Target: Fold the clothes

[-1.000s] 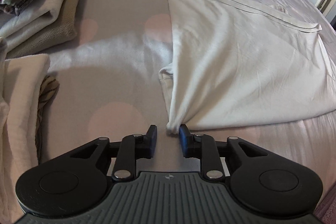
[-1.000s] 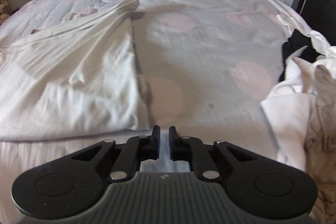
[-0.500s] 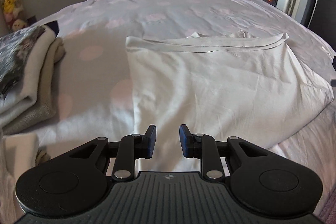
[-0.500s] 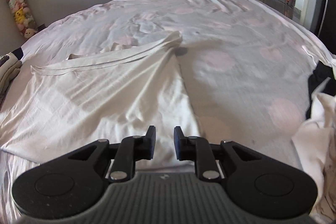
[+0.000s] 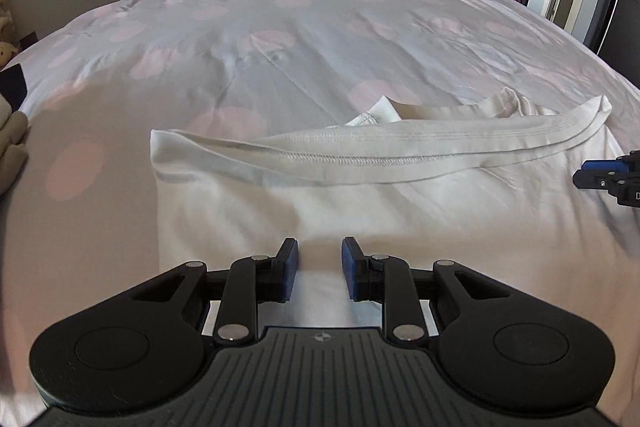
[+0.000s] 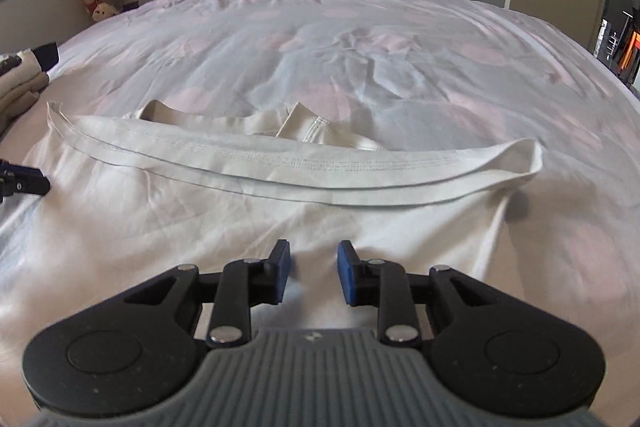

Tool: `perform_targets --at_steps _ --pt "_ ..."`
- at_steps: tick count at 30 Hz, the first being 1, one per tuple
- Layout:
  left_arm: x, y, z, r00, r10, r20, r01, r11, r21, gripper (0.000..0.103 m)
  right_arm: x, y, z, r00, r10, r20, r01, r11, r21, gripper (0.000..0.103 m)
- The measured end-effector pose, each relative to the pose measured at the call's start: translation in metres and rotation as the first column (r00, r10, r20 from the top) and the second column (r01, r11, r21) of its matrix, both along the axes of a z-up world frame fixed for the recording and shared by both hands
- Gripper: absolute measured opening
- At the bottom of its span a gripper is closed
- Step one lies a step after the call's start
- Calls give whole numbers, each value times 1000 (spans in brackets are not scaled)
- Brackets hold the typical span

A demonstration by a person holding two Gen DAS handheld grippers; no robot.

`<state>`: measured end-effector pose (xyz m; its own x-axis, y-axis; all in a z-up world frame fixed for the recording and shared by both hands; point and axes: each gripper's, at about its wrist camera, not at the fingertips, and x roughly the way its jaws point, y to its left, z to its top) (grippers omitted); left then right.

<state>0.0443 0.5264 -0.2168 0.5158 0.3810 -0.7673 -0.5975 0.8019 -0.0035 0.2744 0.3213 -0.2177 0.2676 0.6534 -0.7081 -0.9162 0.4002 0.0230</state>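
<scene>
Left gripper [image 5: 319, 269] open over white shirt [image 5: 380, 203] — right gripper [image 6: 313, 271] opening.

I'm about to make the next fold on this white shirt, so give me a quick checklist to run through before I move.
1. Left gripper empty, jaws apart: ok.
2. Right gripper empty: ok, jaws opening, no cloth pinched between them.
3. White shirt lying flat on the bed: ok, only light wrinkles.
4. Hem band at the far edge straight: not ok, it bows and a fabric flap sticks out behind it.
5. Both grippers over the shirt's near part: ok.
6. Folded pile clear of the shirt: ok, it sits apart at the left.
</scene>
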Motion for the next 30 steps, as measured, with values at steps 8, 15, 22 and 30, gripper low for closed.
perform_targets --at_steps 8,15,22,30 --pt "40 37 -7 999 -4 38 1 997 72 22 28 54 -7 997 27 77 -31 998 47 31" --pt "48 70 -3 989 128 74 -131 990 47 22 49 88 1 997 -24 74 18 997 78 40" --pt "-3 64 27 984 167 60 -170 984 55 22 50 55 30 996 -87 7 85 989 117 41" --pt "-87 10 55 976 213 41 -214 977 23 30 16 -44 49 984 -175 -41 178 977 116 41"
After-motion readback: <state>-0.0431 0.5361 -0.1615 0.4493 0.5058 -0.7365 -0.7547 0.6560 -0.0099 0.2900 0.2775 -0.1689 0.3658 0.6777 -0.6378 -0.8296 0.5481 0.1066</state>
